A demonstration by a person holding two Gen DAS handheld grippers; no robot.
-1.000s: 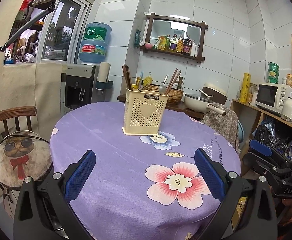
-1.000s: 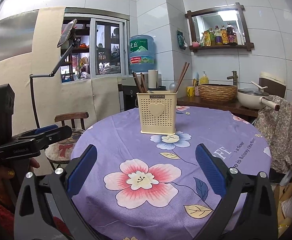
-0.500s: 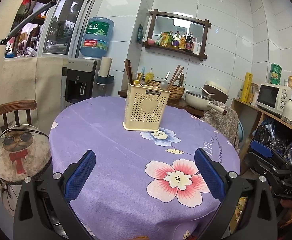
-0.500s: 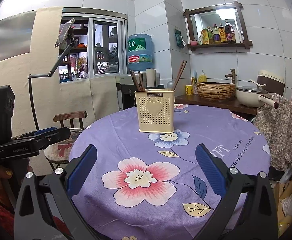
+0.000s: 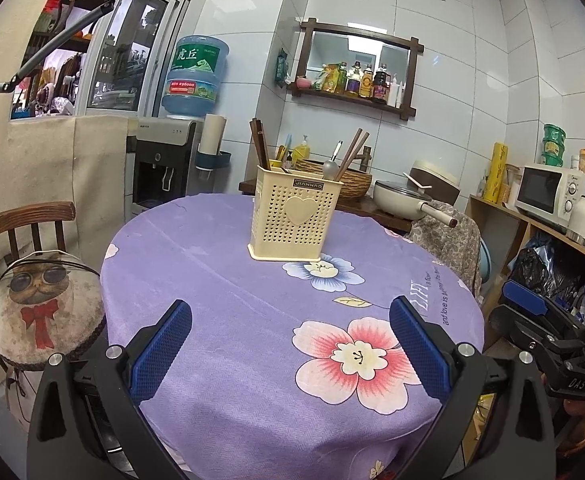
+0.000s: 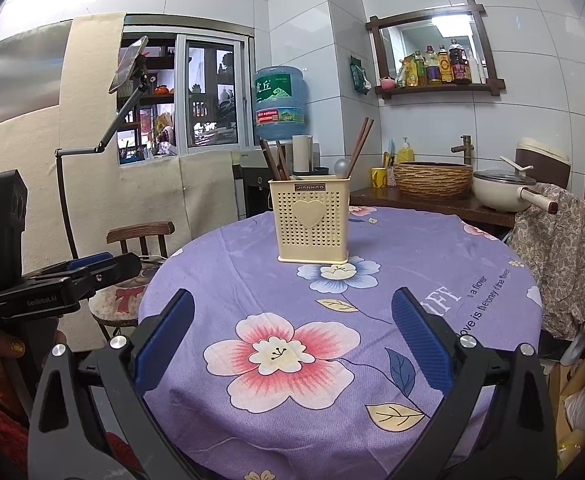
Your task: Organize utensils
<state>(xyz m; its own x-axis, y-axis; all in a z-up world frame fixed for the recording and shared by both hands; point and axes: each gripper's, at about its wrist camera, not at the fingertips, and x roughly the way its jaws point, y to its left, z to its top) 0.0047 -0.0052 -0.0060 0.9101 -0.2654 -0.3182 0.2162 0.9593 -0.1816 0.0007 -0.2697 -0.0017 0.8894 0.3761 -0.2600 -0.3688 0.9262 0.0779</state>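
Observation:
A cream perforated utensil holder (image 5: 296, 220) (image 6: 313, 220) with a heart on its front stands upright on the far half of the round table. Dark chopsticks (image 5: 261, 144) (image 6: 362, 142) and a metal spoon (image 5: 329, 166) (image 6: 342, 167) stick up out of it. My left gripper (image 5: 290, 332) is open over the near edge of the purple floral tablecloth (image 5: 220, 280), nothing between its blue pads. My right gripper (image 6: 292, 328) is open too, empty, above the near side of the tablecloth (image 6: 412, 240). Each gripper shows at the side of the other's view.
A wooden chair with a cat cushion (image 5: 40, 316) stands left of the table. A cloth-draped chair (image 6: 560, 256) is on the right. Behind are a water dispenser (image 5: 164, 168), a counter with a woven basket (image 6: 432, 180) and a pot (image 6: 504, 192), and a microwave (image 5: 548, 194).
Both views have dipped slightly, so the holder and table sit a little lower and nearer the horizon. Both grippers stay open and empty.

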